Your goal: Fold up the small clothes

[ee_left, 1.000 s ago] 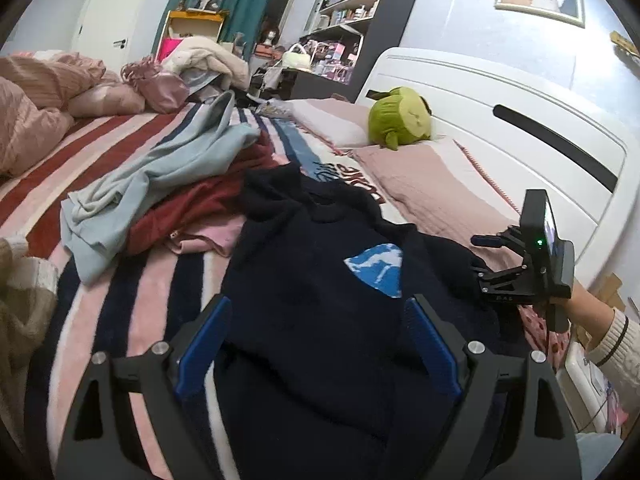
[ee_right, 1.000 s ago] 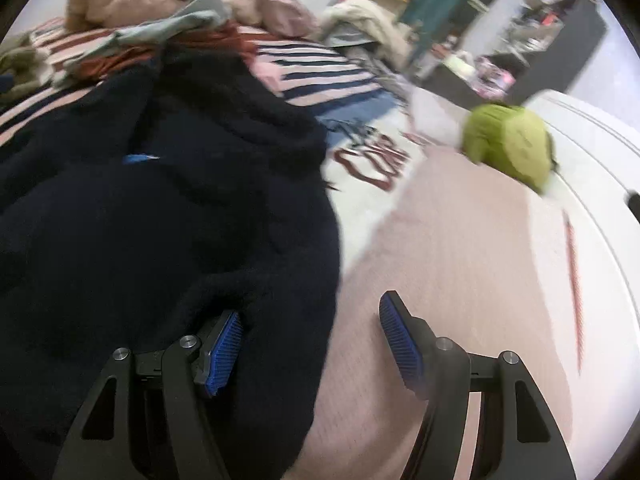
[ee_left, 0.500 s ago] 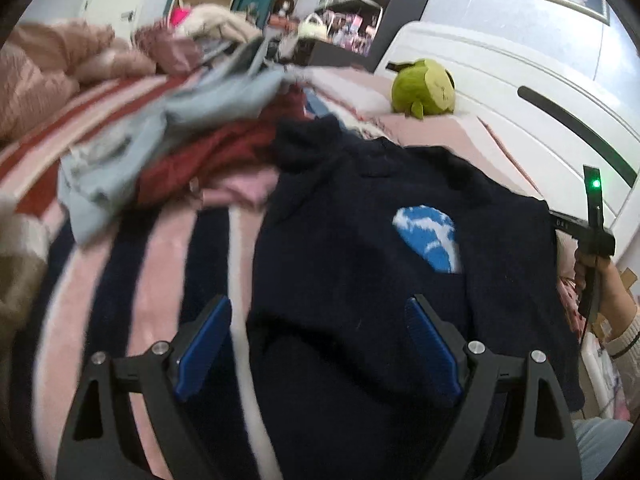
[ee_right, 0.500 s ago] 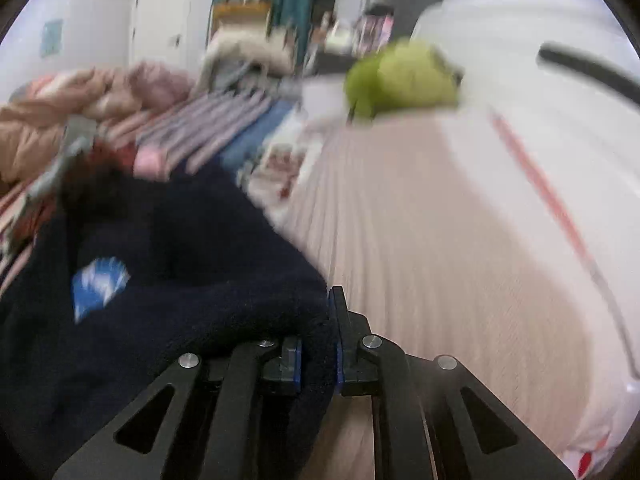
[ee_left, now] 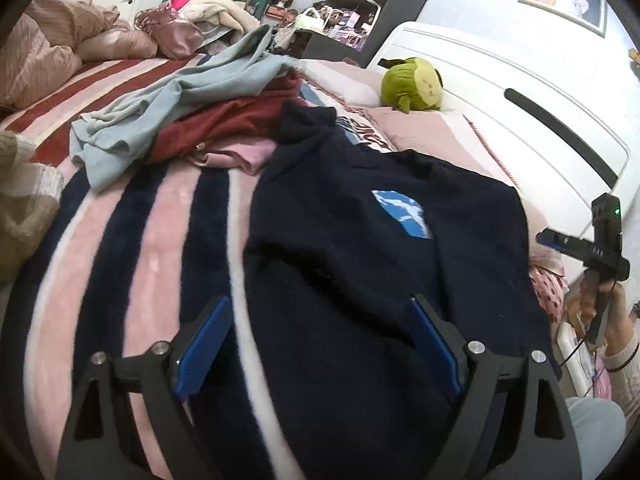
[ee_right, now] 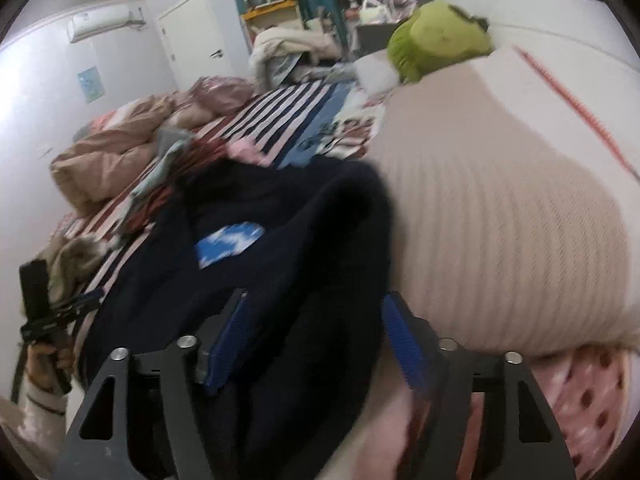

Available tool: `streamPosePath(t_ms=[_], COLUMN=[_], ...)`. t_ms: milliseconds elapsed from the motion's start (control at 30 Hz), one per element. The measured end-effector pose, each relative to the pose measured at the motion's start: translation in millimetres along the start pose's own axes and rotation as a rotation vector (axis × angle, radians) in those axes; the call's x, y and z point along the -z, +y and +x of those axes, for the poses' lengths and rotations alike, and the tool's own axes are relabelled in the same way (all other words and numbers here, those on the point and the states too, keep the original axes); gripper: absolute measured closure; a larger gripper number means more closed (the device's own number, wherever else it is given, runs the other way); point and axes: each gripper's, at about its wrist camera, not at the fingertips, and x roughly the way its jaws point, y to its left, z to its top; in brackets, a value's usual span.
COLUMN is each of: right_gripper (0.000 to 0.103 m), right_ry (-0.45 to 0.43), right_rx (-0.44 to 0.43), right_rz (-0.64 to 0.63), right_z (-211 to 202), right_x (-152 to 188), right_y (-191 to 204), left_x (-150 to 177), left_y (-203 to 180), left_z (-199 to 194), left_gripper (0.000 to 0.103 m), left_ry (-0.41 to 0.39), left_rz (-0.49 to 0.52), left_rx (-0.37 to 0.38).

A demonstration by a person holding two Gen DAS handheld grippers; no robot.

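A dark navy garment (ee_left: 360, 264) with a blue patch (ee_left: 402, 212) lies spread on the striped bed. It also shows in the right wrist view (ee_right: 312, 280), its patch (ee_right: 228, 244) to the left. My left gripper (ee_left: 316, 340) is open, its jaws straddling the garment's near left edge. My right gripper (ee_right: 316, 344) is open, with a fold of the navy cloth lying between its jaws, against the pink pillow (ee_right: 500, 232). The right gripper also appears at the far right of the left wrist view (ee_left: 588, 248).
A heap of clothes, light blue (ee_left: 180, 92), dark red (ee_left: 224, 124) and pink (ee_left: 236, 152), lies behind the garment. A green plush toy (ee_left: 412, 84) sits by the white headboard (ee_left: 520, 92). A beige quilt (ee_left: 36, 52) lies far left. The blanket (ee_left: 132, 264) is striped.
My right gripper, shut on the navy garment's edge half a second ago, has opened; the cloth now lies loose between its jaws. The left gripper stayed open and shifted slightly left.
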Motion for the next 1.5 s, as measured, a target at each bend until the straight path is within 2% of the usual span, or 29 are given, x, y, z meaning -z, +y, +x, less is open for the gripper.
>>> streamPosePath(t_ms=[133,433,533,600,767,933,1033,1133,1200,1233,1300,1367,1433,1500], right_gripper=[0.037,0.037,0.037,0.037,0.037,0.036,0.035,0.035,0.036,0.038,0.047,0.067,0.081,0.083], right_ry=[0.045,0.147,0.152,0.150,0.152,0.201,0.176,0.155,0.151,0.153,0.164,0.177,0.184,0.169], right_rx=[-0.031,-0.217,-0.229,-0.242,-0.340,-0.414,-0.456,-0.486,-0.488,-0.482,-0.464,-0.452,-0.452,-0.463], right_rz=[-0.007,0.039,0.082,0.119,0.165,0.178,0.195,0.185,0.158,0.137,0.096,0.075,0.068,0.066], right_z=[3.5,-0.9,-2.1,-3.1,-9.4,-0.9,6.9,17.0,24.7,26.7,29.2,30.8,31.8,27.5], right_x=[24.0,82.4,100.0,111.9,137.0,151.7,150.9,145.2,138.8,136.4,131.6,129.9,128.1,126.6], right_y=[8.3,12.8,6.4,1.0,0.3,1.8,2.1,9.1,17.3,21.0,26.1,26.1,24.7,22.6], left_x=[11.6,50.0,64.9,74.4,94.8,111.2,113.9,111.5,108.0,105.4,100.7,97.9,94.2,90.0], left_y=[-3.7,-8.5,-6.8,-9.7,-20.9,-37.3,-46.5,-56.1,-64.4,-68.7,-73.0,-74.3,-76.4,-80.0], left_z=[-12.5,-44.6,-52.0,-53.4,-60.3,-51.8,-47.2,-38.7,-32.0,-29.3,-24.9,-19.2,-14.3,-12.2], left_gripper=[0.017,0.017,0.017,0.017,0.020,0.023,0.023,0.030,0.030,0.030,0.030,0.030,0.030,0.041], left_ry=[0.016,0.058,0.080,0.096,0.088,0.140,0.145,0.143,0.138,0.133,0.124,0.126,0.121,0.116], left_rz=[-0.002,-0.037,-0.085,-0.100,-0.146,-0.157,-0.158,-0.167,-0.147,-0.141,-0.152,-0.168,-0.171,-0.170], left_rx=[-0.010,0.012,0.046,0.043,0.073,0.093,0.094,0.106,0.093,0.108,0.189,0.216,0.221,0.223])
